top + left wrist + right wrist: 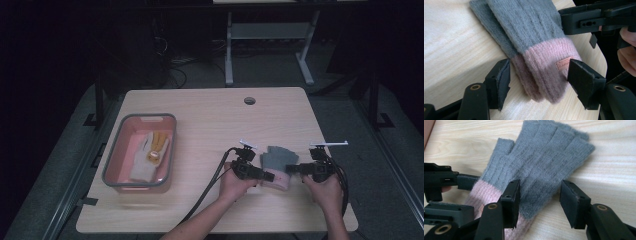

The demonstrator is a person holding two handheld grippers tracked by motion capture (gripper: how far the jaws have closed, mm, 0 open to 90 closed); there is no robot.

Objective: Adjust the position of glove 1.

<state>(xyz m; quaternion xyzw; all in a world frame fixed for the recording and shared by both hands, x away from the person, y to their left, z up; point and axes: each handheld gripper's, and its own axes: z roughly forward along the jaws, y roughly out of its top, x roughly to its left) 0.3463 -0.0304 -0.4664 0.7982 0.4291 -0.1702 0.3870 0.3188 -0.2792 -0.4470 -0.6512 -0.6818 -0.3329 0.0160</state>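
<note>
Grey gloves (279, 159) with pink cuffs, stacked as a pair, lie flat on the table (210, 120), well right of the pink bin (114, 160). My left gripper (537, 80) has its jaws spread wide astride the pink cuff (544, 62), not yet clamped. Right gripper (539, 200) is also wide, over the grey edge beside the cuff. Soft, light, floppy knit; I'd pinch the doubled cuff rib, both layers, or they'll separate.
</note>
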